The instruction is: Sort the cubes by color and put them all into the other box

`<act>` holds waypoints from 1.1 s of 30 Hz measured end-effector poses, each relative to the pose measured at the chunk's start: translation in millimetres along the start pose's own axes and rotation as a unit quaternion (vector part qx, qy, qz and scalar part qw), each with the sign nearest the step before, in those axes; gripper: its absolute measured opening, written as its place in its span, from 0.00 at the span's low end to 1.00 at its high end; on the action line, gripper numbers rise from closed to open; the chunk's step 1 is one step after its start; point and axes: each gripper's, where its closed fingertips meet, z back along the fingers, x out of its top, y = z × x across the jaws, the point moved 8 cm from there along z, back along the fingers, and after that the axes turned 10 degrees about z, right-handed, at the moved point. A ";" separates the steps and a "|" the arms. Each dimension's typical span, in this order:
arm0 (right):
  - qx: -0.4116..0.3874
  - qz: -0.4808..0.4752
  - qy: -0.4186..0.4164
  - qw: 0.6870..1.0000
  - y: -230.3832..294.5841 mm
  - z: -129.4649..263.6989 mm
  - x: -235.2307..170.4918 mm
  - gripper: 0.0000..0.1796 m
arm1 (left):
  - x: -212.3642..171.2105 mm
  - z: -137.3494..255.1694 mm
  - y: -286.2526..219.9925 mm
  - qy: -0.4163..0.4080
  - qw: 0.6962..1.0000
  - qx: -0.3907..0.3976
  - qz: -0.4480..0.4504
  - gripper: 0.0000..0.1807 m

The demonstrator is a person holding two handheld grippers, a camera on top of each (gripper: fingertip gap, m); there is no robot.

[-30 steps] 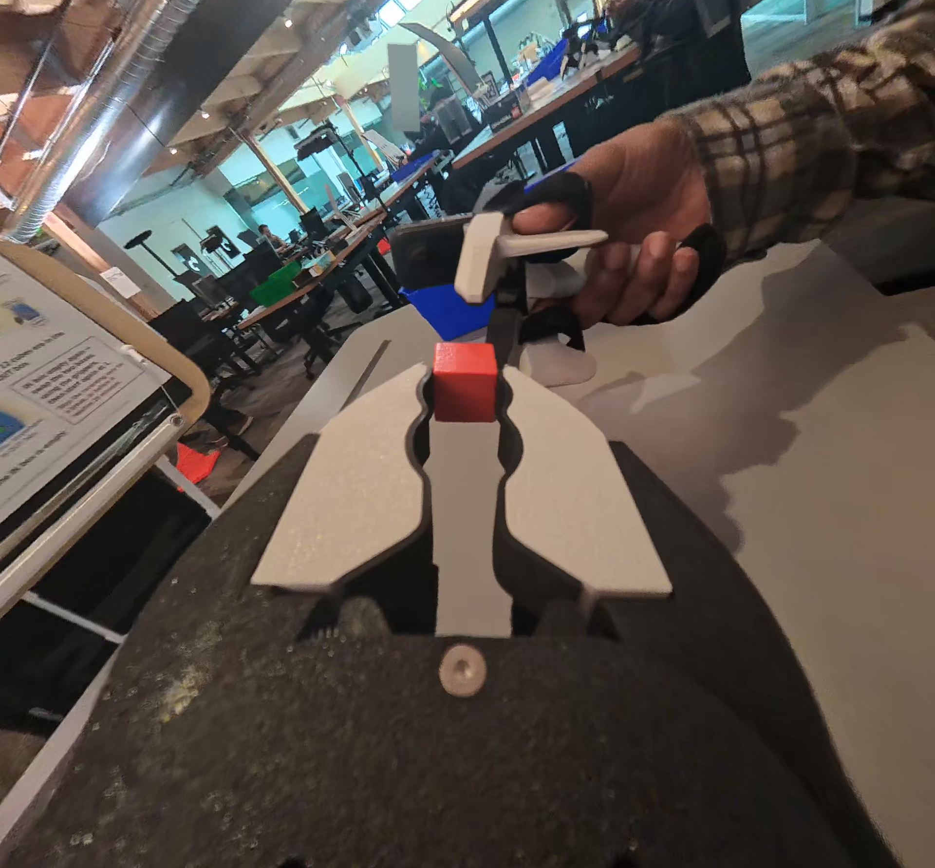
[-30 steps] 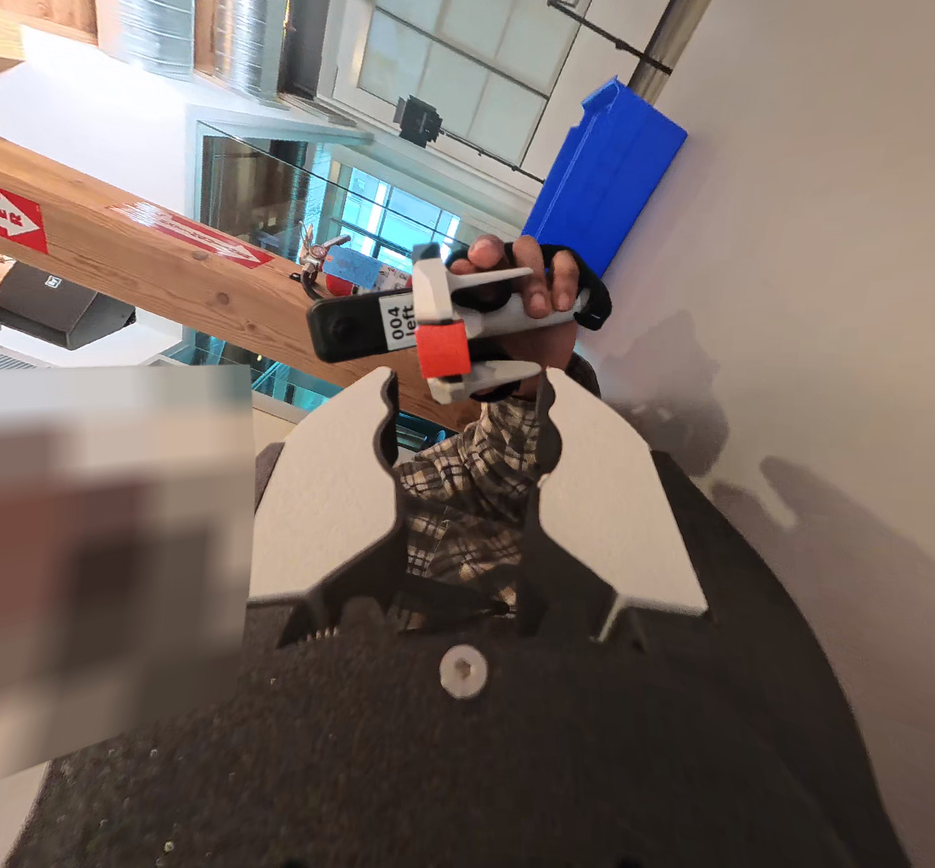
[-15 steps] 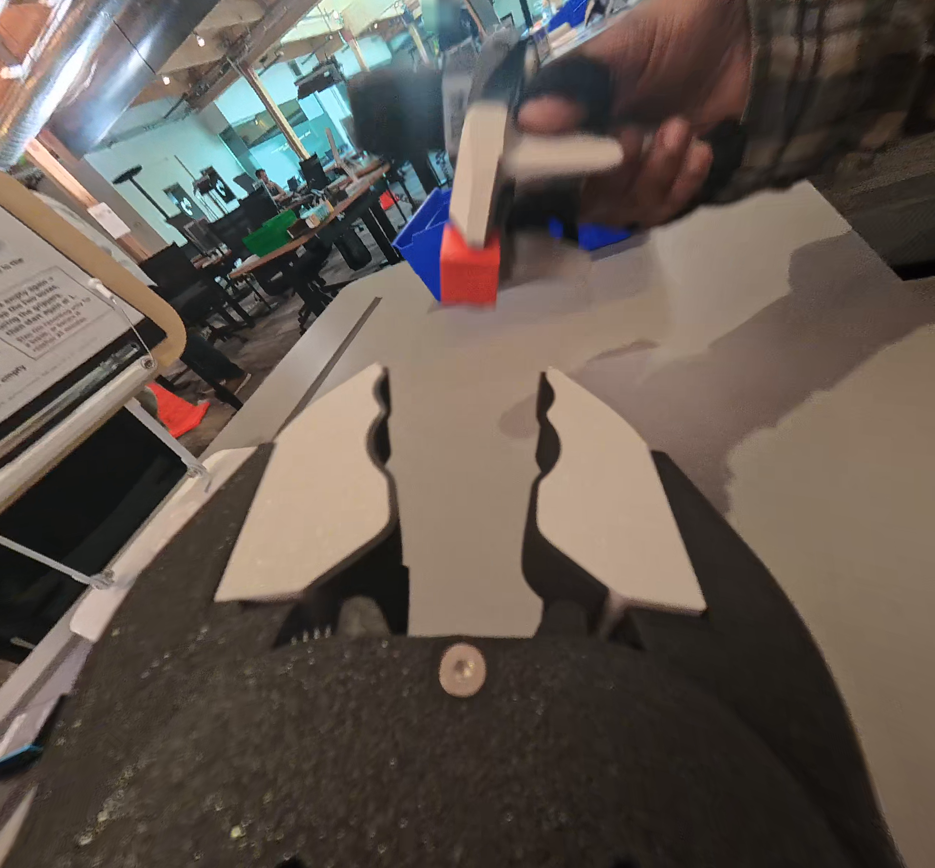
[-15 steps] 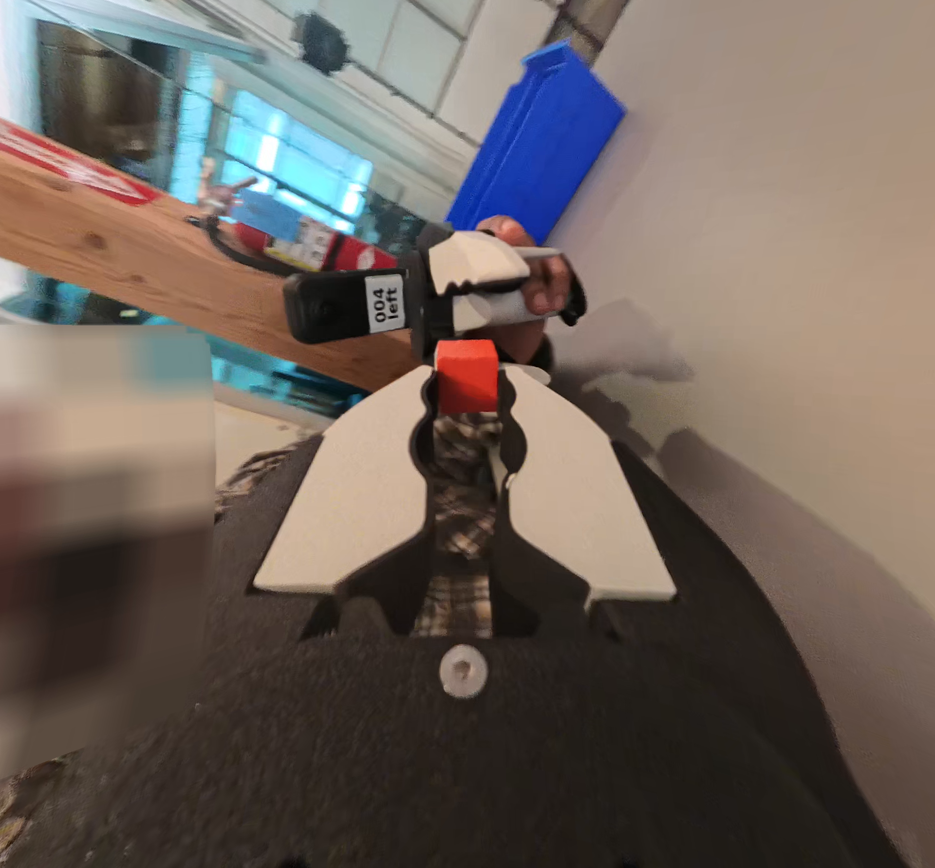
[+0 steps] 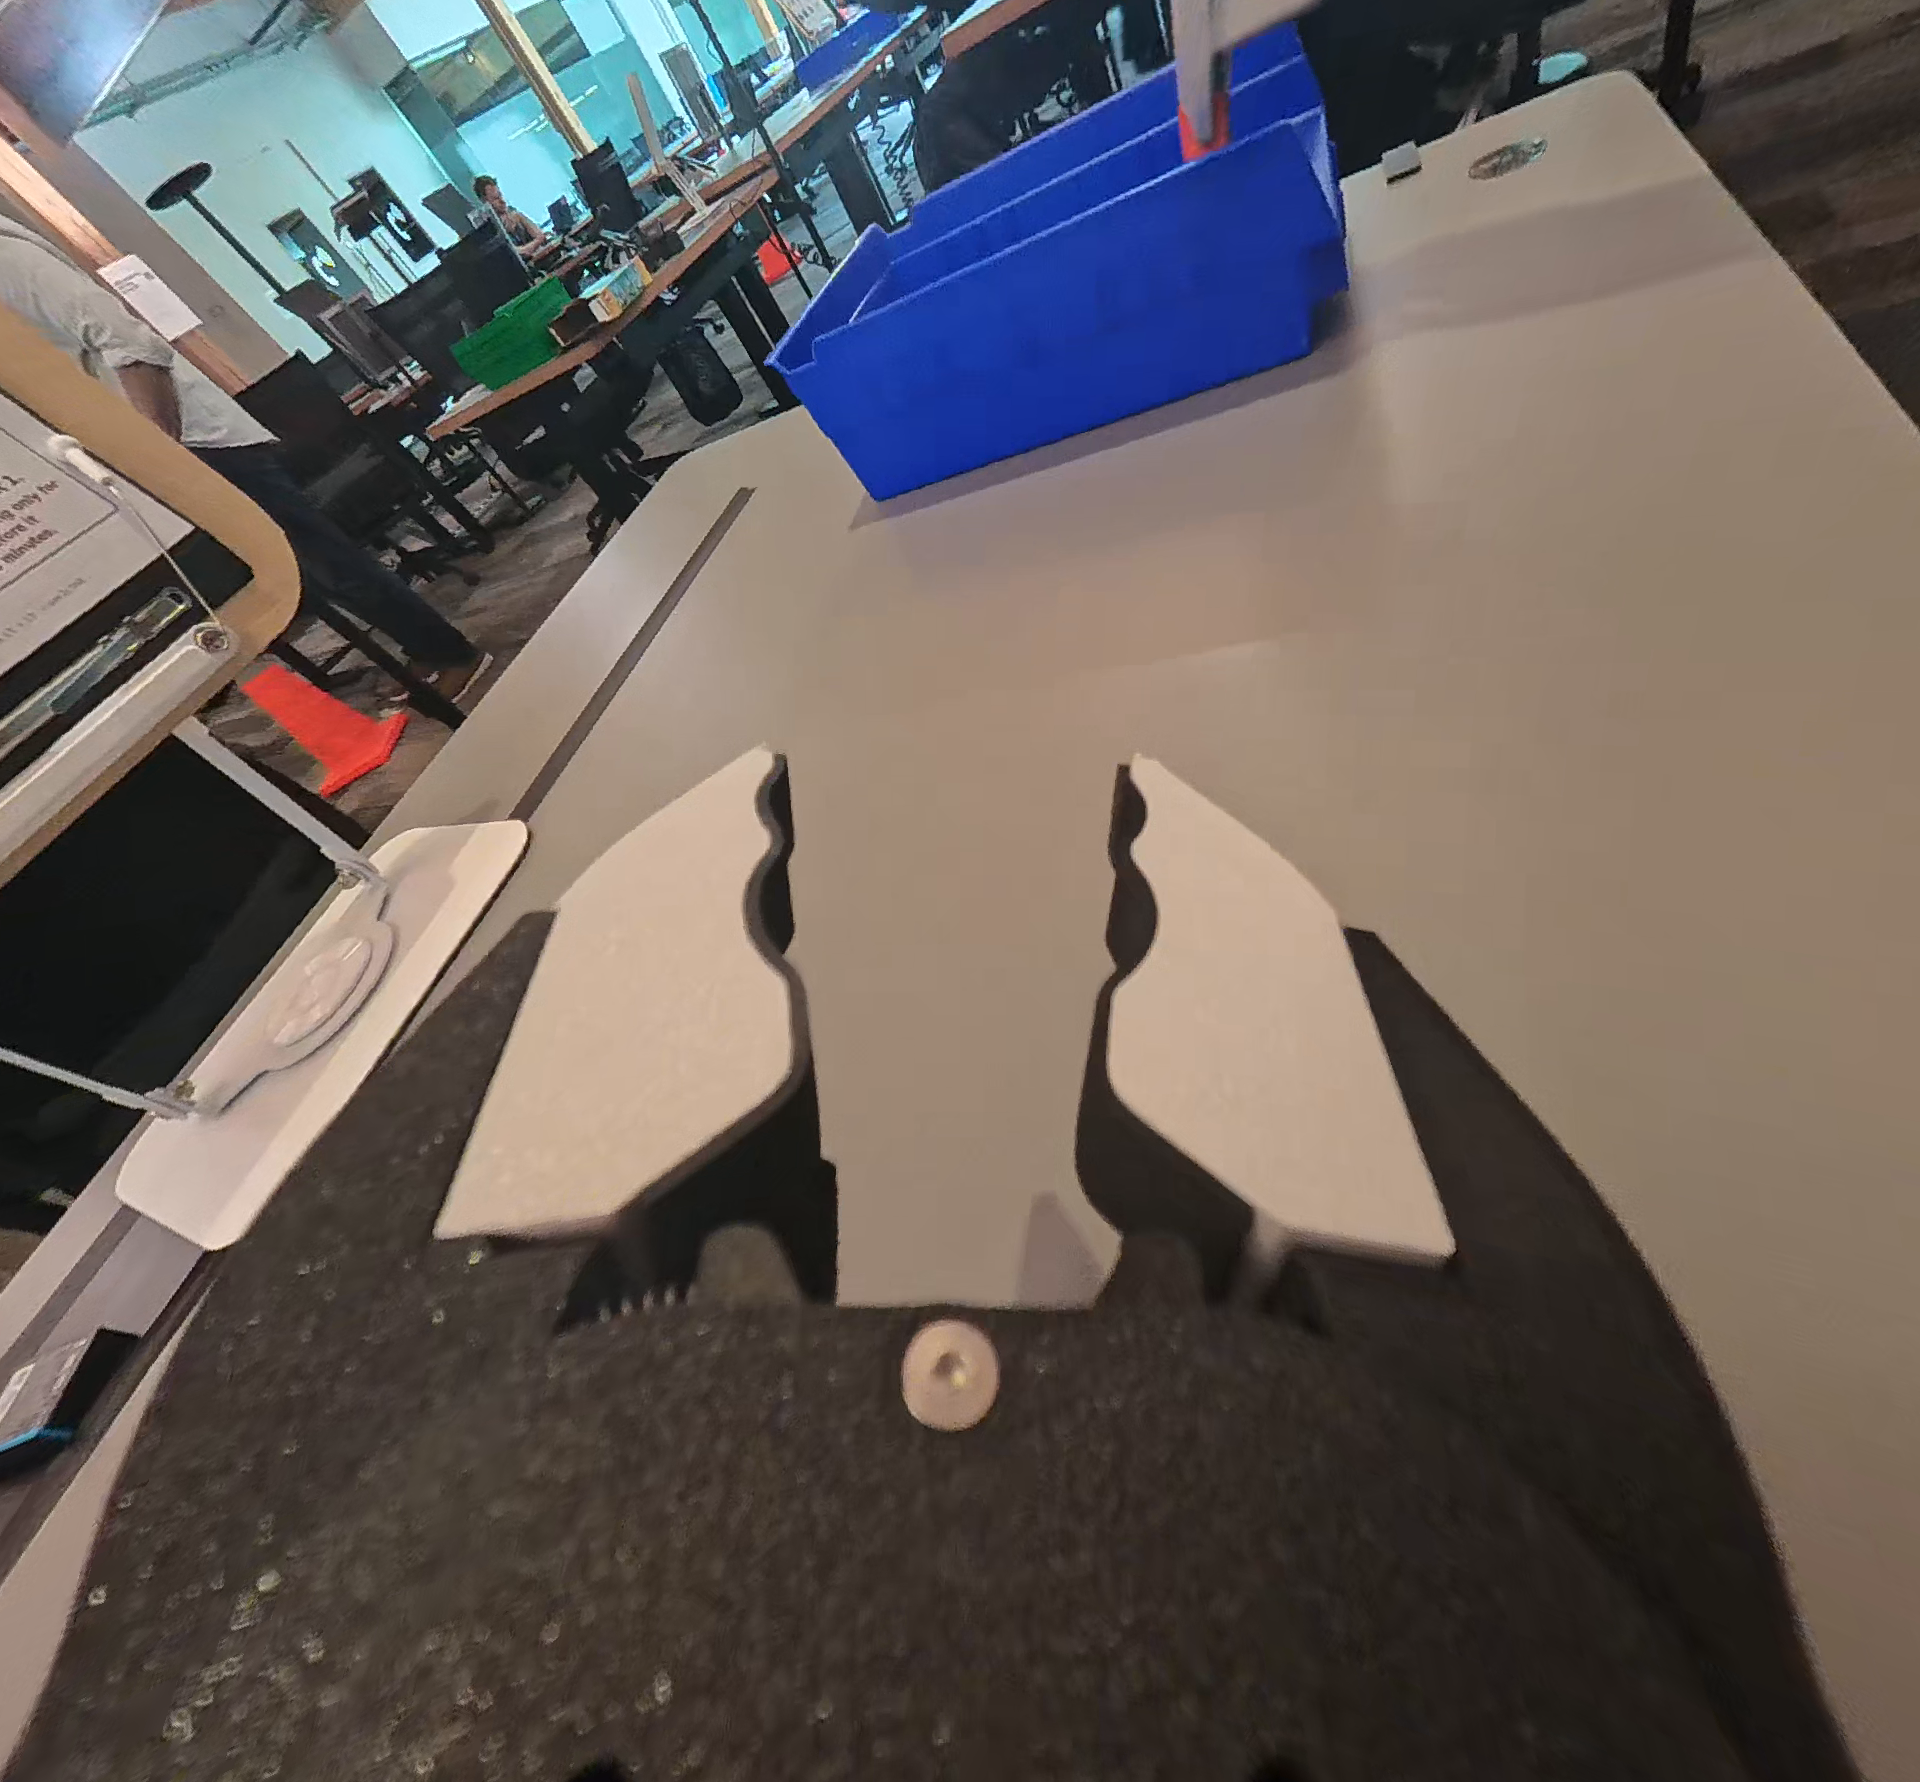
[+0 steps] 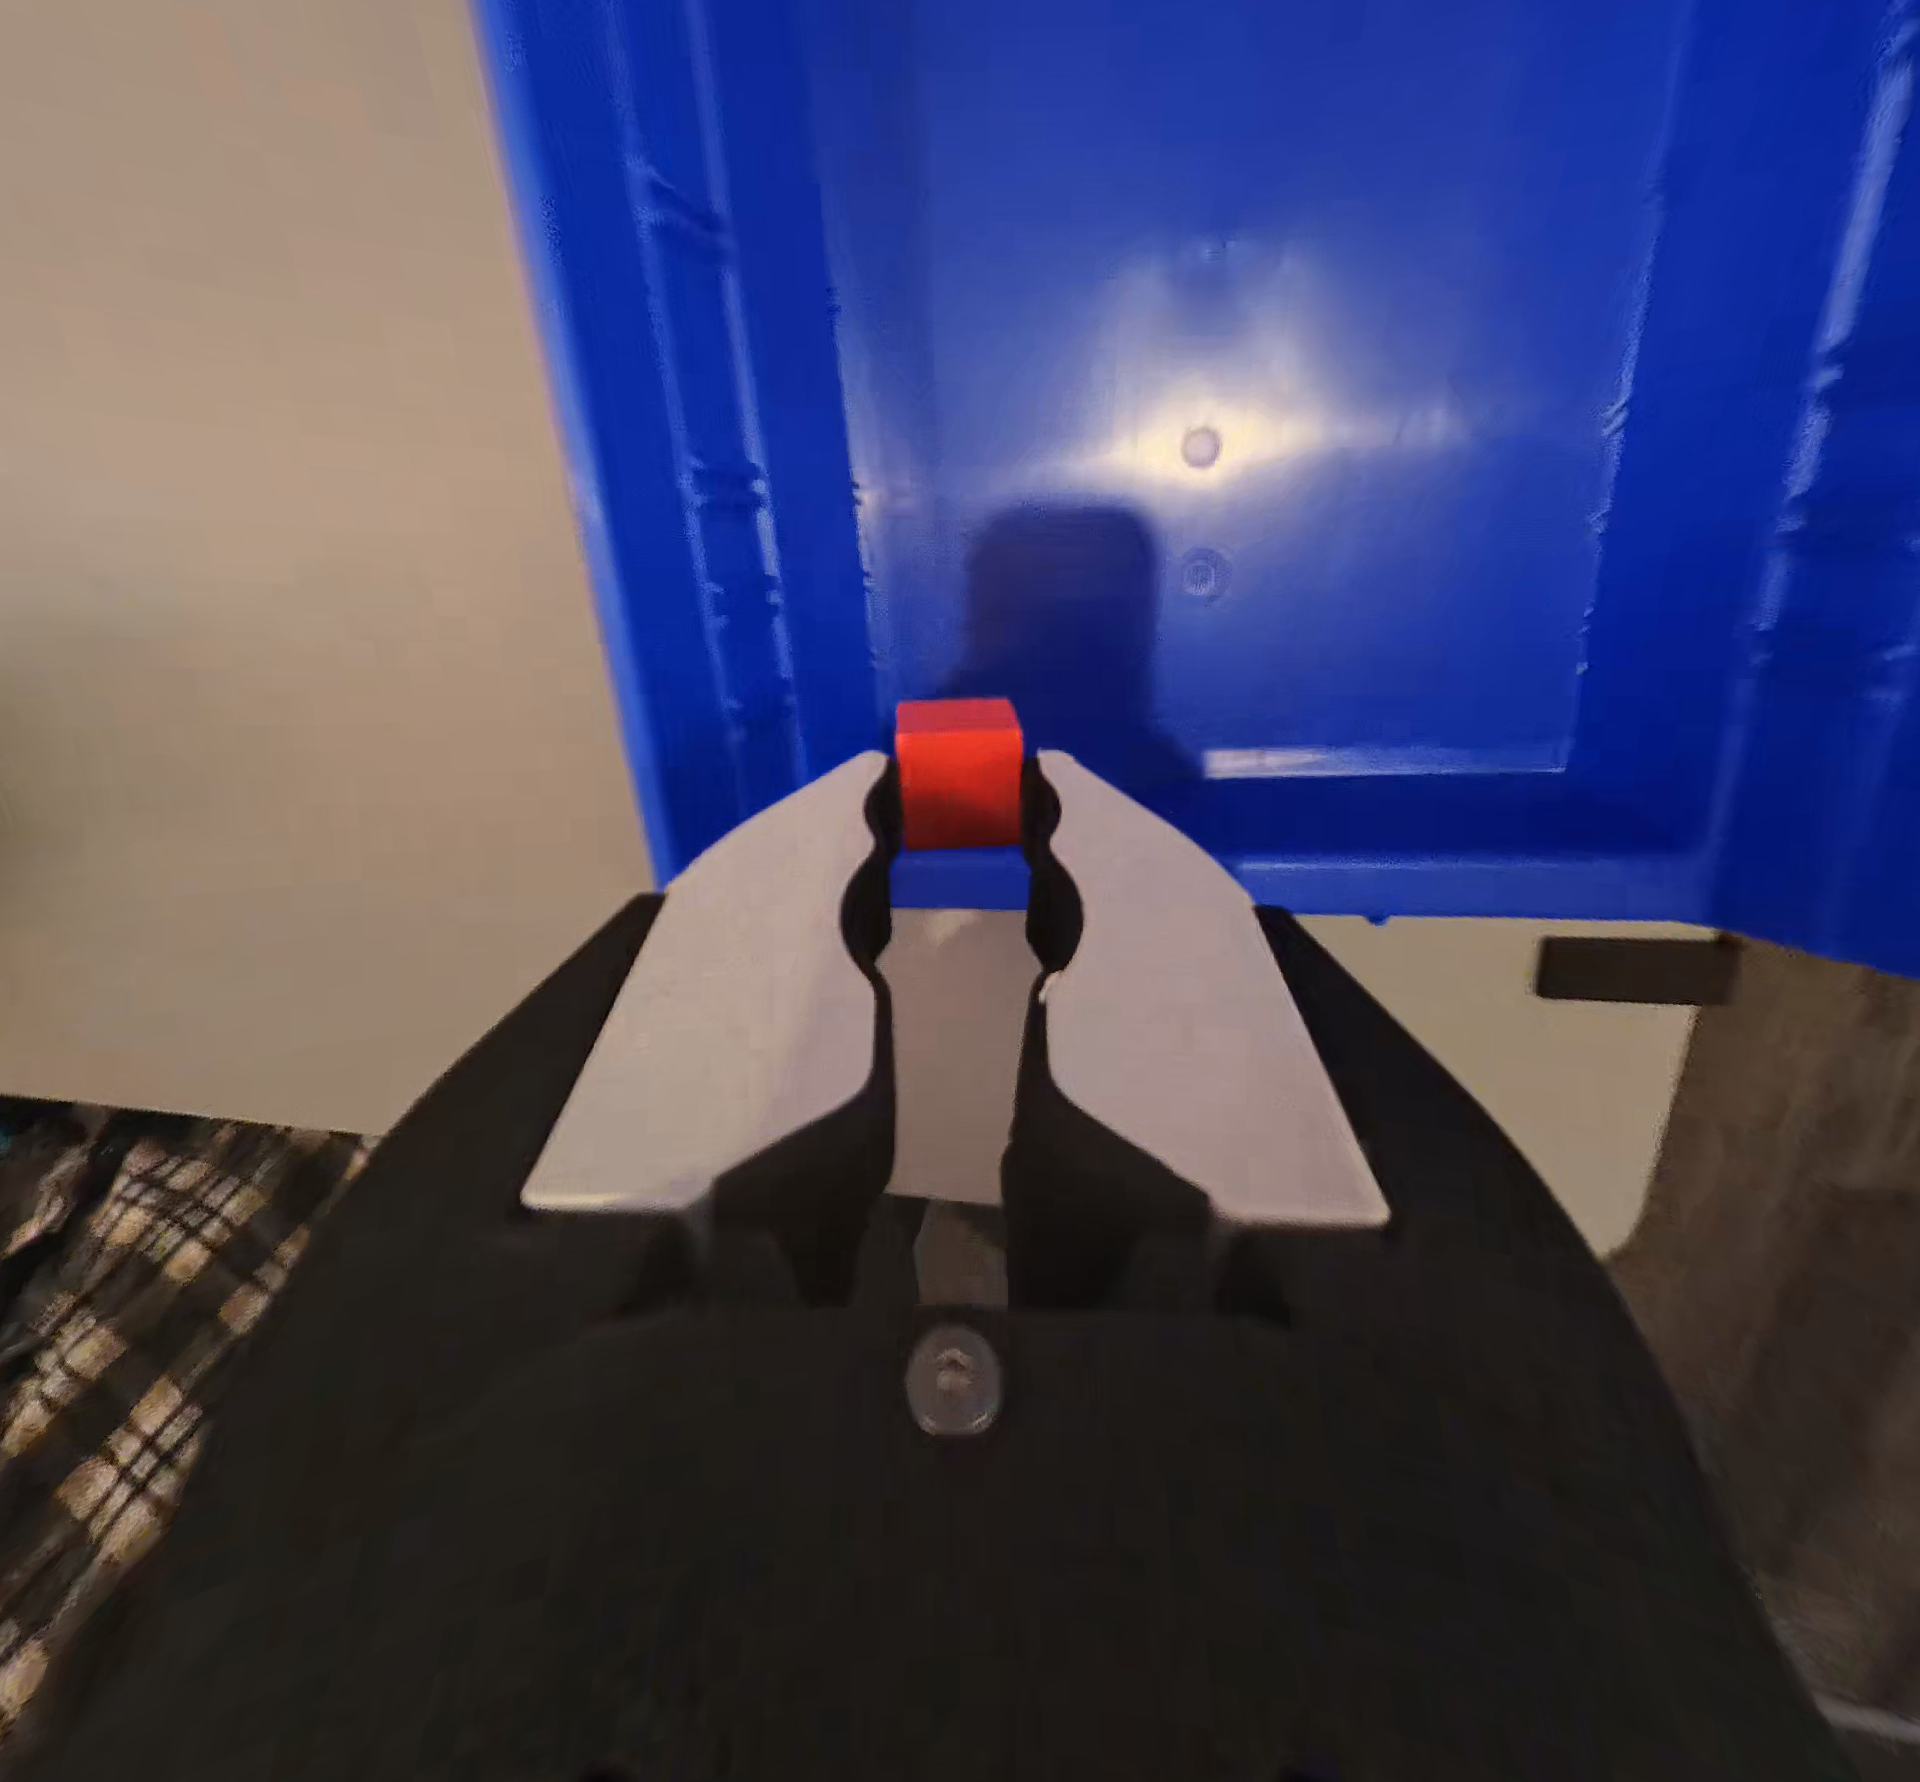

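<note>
My right gripper (image 6: 956,776) is shut on a red cube (image 6: 954,771) and holds it over the near left corner of an empty blue box (image 6: 1299,361). In the left wrist view the same right gripper (image 5: 1205,111) shows far off, pointing down into the farther of two blue boxes (image 5: 1060,309), with the red cube (image 5: 1197,137) at its tips. My left gripper (image 5: 951,776) is open and empty, low over the grey table (image 5: 1351,641), well short of the boxes.
A stand with a white base plate (image 5: 312,1026) and a framed sheet sits at the table's left edge. The table's right edge and a small black block (image 6: 1631,969) lie by the box. Other desks and people stand beyond.
The red cube passed from my left gripper to my right. The left opened and drew back. The right carried the cube over the blue box.
</note>
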 end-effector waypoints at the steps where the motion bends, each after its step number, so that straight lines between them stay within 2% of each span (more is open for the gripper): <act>1: 0.004 -0.012 0.009 1.000 -5.0 -9.8 -2.2 0.12 | -1.0 -0.8 -0.5 0.003 1.000 0.002 -0.003 0.32; 10: 0.061 -0.028 0.079 0.995 -3.8 -60.0 -13.1 0.12 | -9.7 -3.6 1.3 0.021 1.000 0.003 -0.005 0.29; 13: 0.058 -0.023 0.080 0.995 -2.5 -50.7 -11.6 0.21 | -9.5 -2.9 1.8 0.019 1.000 0.005 -0.005 0.29; 15: 0.041 -0.018 0.065 0.997 -2.9 -27.6 -6.0 0.24 | -9.5 -2.7 2.1 0.018 1.000 0.006 -0.004 0.29; 17: 0.015 -0.008 0.021 1.000 0.2 11.3 4.5 0.25 | -10.4 -3.2 2.5 0.019 1.000 0.006 -0.002 0.29; 20: -0.021 0.044 -0.119 0.992 26.6 82.9 21.8 0.24 | -11.4 -4.0 3.2 0.022 1.000 0.010 -0.003 0.29; 22: -0.016 0.101 -0.222 0.970 60.4 116.1 25.0 0.24 | -11.7 -4.3 4.4 0.022 1.000 0.014 -0.001 0.29; 24: 0.011 0.166 -0.310 0.936 100.7 125.3 20.2 0.29 | -11.5 -3.6 6.1 0.021 1.000 0.018 0.000 0.30; 27: 0.067 0.254 -0.394 0.881 157.9 91.8 9.8 0.33 | -9.6 0.1 9.6 0.017 1.000 0.027 0.002 0.30; 30: 0.137 0.315 -0.430 0.835 202.5 17.1 8.0 0.40 | -6.6 5.5 14.4 0.009 0.999 0.036 0.008 0.30; 33: 0.201 0.304 -0.452 0.814 229.9 -59.2 15.5 0.42 | -3.3 11.7 19.6 0.001 0.999 0.048 0.015 0.30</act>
